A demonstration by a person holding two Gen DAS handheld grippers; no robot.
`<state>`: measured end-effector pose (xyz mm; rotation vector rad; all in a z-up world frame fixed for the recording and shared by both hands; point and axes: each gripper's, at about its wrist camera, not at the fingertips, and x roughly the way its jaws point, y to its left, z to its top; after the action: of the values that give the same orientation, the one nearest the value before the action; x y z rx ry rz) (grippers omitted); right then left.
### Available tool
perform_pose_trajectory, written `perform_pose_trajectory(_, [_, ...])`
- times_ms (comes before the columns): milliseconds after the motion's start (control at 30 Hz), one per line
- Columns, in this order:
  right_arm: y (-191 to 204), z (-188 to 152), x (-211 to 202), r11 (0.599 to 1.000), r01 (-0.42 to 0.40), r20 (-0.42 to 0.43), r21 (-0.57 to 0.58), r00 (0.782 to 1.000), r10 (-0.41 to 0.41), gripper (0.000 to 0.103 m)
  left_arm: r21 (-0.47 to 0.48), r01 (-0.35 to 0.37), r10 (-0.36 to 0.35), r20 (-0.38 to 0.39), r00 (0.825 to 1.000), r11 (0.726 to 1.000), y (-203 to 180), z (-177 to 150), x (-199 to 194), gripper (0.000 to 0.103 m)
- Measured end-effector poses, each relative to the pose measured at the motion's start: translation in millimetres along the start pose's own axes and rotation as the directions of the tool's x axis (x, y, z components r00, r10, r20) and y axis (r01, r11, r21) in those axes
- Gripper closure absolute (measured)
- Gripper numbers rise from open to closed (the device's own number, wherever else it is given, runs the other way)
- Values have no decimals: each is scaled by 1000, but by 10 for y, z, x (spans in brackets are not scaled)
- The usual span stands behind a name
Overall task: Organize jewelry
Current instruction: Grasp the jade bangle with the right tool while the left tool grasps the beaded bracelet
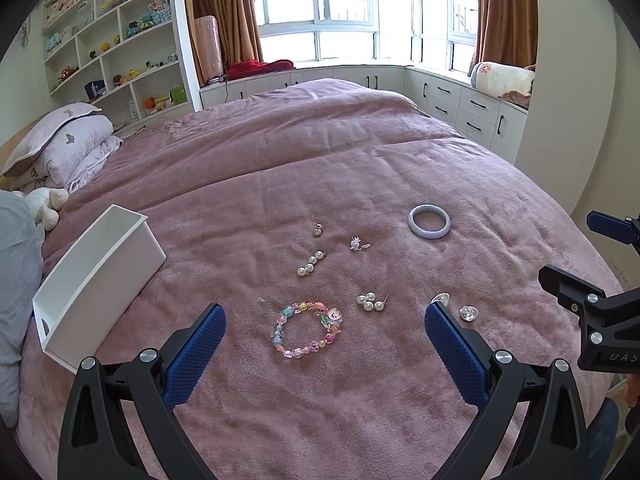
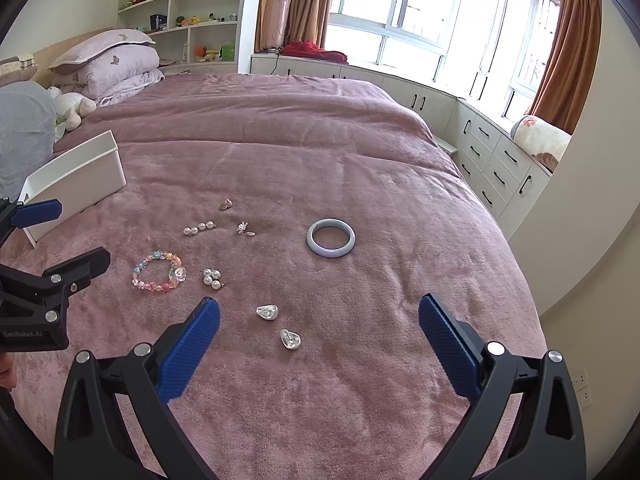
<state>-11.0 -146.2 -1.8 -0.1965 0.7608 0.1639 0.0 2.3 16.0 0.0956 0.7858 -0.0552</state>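
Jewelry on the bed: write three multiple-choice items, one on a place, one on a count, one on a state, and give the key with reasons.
1. Where does the white box stand relative to the jewelry, in the left wrist view?
A. Left of it
B. Right of it
C. On the windowsill

2. How many silver teardrop earrings lie in front of the right gripper?
A. One
B. Two
C. Four

3. How is the left gripper set?
A. Shut on the bangle
B. Shut and empty
C. Open and empty

Key: 1 A, the box sits at the left edge of the blanket, apart from the pieces. 2 B, a pair lies there, the second nearer the camera. 3 C, its blue fingers stand wide apart above the colourful bead bracelet, and the lavender bangle lies untouched.
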Motion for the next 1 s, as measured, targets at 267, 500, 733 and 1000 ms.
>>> perform_pose_trajectory(267, [-125,7,137,999,-35,-2,25,999,35,5,-6,12,-12,-20,1000,1000,112,-72,163,2])
perform_pose_trajectory(500, [-178,19,379,999,-41,-2,21,999,41,11,-7,54,-54,-41,998,999,235,-240,414,2])
perform_pose_trajectory(733, [-267,76,827,996,-63,-9,66,998,64,27,-32,63,-66,-79,995,997,403,-368,771,2])
perform_pose_trajectory(1000, [-454,196,1370,992,-52,-41,117,998,57,37,-68,41,-51,-158,986,997,659,-496,1228,2])
